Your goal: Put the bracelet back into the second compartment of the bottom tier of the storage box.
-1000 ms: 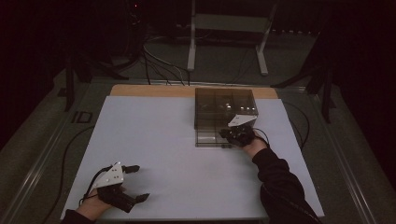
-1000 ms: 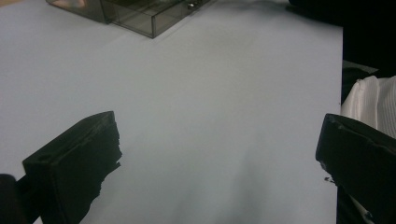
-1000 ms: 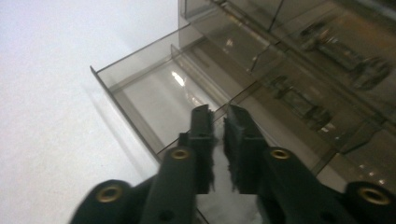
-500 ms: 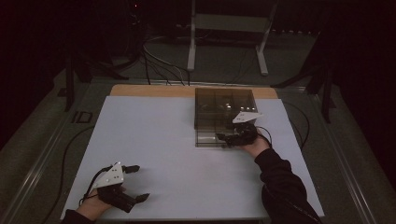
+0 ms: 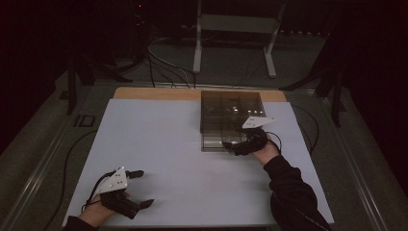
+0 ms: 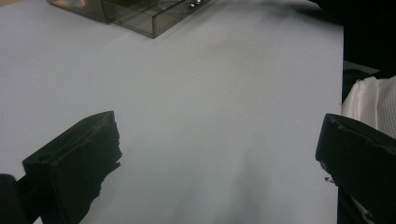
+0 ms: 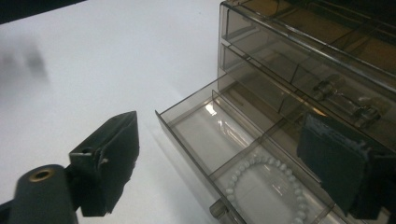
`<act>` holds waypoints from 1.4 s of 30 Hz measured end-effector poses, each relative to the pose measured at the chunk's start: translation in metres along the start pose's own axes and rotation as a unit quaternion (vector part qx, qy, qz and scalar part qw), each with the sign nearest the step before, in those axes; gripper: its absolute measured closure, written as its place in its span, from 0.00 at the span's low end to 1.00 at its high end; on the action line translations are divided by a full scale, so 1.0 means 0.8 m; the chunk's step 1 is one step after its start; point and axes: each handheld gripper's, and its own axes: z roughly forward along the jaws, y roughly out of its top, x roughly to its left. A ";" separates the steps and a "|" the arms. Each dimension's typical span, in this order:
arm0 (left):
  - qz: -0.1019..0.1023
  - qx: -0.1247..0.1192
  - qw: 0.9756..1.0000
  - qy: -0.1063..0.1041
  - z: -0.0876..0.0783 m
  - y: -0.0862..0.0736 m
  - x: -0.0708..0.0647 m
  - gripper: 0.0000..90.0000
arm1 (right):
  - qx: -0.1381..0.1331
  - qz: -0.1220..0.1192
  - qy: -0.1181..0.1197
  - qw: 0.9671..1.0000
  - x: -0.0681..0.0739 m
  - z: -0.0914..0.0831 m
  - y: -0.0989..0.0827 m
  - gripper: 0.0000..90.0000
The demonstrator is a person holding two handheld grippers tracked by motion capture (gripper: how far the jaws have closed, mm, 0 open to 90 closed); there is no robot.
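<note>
At the near left corner of the white tabletop (image 5: 168, 159), the left gripper (image 5: 140, 188) rests in the person's hand with its jaws spread wide and nothing between them; in the left gripper view the two black jaws frame bare white surface, with the organiser's corner far ahead. Farther up and to the right, the right gripper (image 5: 231, 146) sits at the front of the smoked-plastic drawer organiser (image 5: 231, 108); its jaws have just been opening and now stand wide apart, gripping nothing. In the right gripper view the bottom drawer (image 7: 196, 128) is pulled out toward the camera; a white bead bracelet (image 7: 266, 186) lies flat in the drawer's nearer compartment, between the two jaws but apart from both; the adjoining compartment is bare plastic. The upper drawers are pushed in; small metallic items show blurred behind their fronts. Beyond the organiser, a wooden strip (image 5: 154, 93) edges the tabletop.
</note>
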 end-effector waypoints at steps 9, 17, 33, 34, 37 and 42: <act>-0.006 0.000 1.000 0.002 0.000 -0.001 0.002 0.00 | -0.007 -0.005 0.001 1.000 0.002 -0.003 -0.003 0.12; -0.001 0.002 1.000 0.000 0.000 -0.001 0.001 0.00 | -0.013 -0.002 0.007 1.000 0.008 -0.007 -0.014 0.12; 0.001 0.002 1.000 0.002 -0.001 -0.001 0.000 0.00 | -0.030 -0.018 -0.003 0.999 0.029 -0.032 -0.045 0.10; 0.001 0.002 1.000 0.001 -0.001 -0.001 0.000 0.00 | -0.030 -0.017 -0.002 0.999 0.031 -0.034 -0.047 0.10; 0.001 0.000 1.000 0.003 -0.001 -0.001 0.000 0.00 | -0.026 -0.016 -0.002 1.000 0.035 -0.038 -0.053 0.10; 0.002 0.000 1.000 0.002 -0.001 0.000 -0.001 0.00 | -0.026 -0.020 -0.005 0.999 0.042 -0.045 -0.063 0.10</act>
